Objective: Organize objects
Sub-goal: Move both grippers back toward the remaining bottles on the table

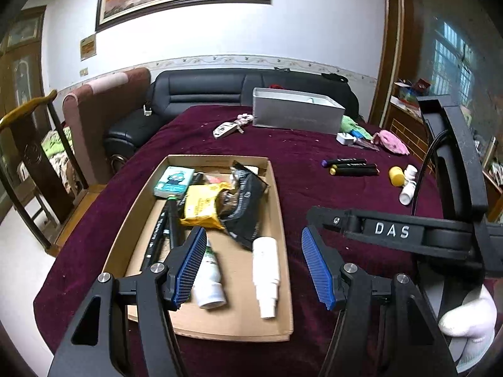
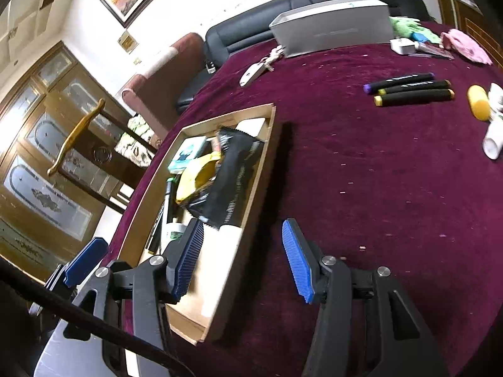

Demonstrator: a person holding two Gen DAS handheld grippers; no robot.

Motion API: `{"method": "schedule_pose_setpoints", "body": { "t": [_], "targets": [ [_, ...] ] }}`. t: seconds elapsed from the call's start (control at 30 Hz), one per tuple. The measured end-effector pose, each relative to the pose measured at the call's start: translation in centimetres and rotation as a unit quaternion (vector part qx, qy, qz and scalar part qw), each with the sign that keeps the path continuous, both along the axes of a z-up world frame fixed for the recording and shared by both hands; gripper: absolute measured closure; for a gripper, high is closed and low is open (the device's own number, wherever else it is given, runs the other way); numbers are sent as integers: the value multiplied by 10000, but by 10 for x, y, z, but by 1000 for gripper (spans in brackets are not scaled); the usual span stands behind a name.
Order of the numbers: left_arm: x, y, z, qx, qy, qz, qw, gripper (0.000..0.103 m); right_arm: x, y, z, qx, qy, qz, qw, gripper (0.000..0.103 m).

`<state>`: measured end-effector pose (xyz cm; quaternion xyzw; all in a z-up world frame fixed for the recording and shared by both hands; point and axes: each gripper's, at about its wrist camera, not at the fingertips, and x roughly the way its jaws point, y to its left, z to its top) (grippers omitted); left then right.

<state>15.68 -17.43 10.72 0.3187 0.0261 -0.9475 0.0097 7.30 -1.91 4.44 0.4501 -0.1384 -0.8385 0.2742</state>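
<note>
Both grippers empty, jaws apart, over tray (image 1: 276, 207).

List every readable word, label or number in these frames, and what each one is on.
"DAS": raised white letters on the black arm of the right tongs, seen from the left wrist view.
Black markers: white print, too small to read.
Yellow packet and black packet in the cardboard tray: print blurred, unreadable.
Grey box: faint print on its side, unreadable.

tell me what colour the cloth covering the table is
Dark maroon tablecloth, clearest in the right wrist view.
</note>
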Motion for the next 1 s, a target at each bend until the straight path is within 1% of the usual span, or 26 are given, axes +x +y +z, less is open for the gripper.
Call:
{"method": "schedule_pose_setpoints", "body": {
  "t": [0.07,0.13,0.2,0.27,0.4,0.5,0.57,0.63,0.7,0.8,0.9,1.0],
  "targets": [
    [-1,9,1,-79,-20,-72,9999,45,0,12,0,-44,11,-84,10000,52],
    [-2,19,0,-169,-57,-163,9997,41,-1,25,0,-78,21,-184,9998,51],
    [-4,30,0,-251,-99,-251,9993,39,-2,39,0,-111,21,-305,9995,50],
    [-7,40,-2,-298,-154,-357,9988,39,-4,57,-2,-147,13,-464,9988,48],
    [-14,63,-5,-390,-287,-637,9968,39,-8,92,-6,-182,-19,-770,9969,48],
    [-24,79,-8,-349,-410,-859,9948,39,-11,124,-8,-199,-23,-1062,9941,48],
    [-32,88,-12,-278,-503,-1003,9933,39,-12,153,-9,-195,-25,-1365,9904,48],
    [-41,99,-18,-298,-574,-1096,9919,39,-15,181,-10,-193,-43,-1656,9860,48],
    [-51,111,-27,-359,-677,-1186,9900,39,-18,209,-9,-167,-52,-1978,9801,48],
    [-65,123,-43,-328,-930,-1295,9867,39,-21,247,-7,-145,-46,-2408,9705,48],
    [-76,131,-60,-282,-1125,-1338,9842,39,-27,273,-7,-125,-48,-2707,9626,48],
    [-85,136,-76,-290,-1292,-1338,9821,39,-36,287,-10,-103,-109,-2861,9581,47]
  ]
}}
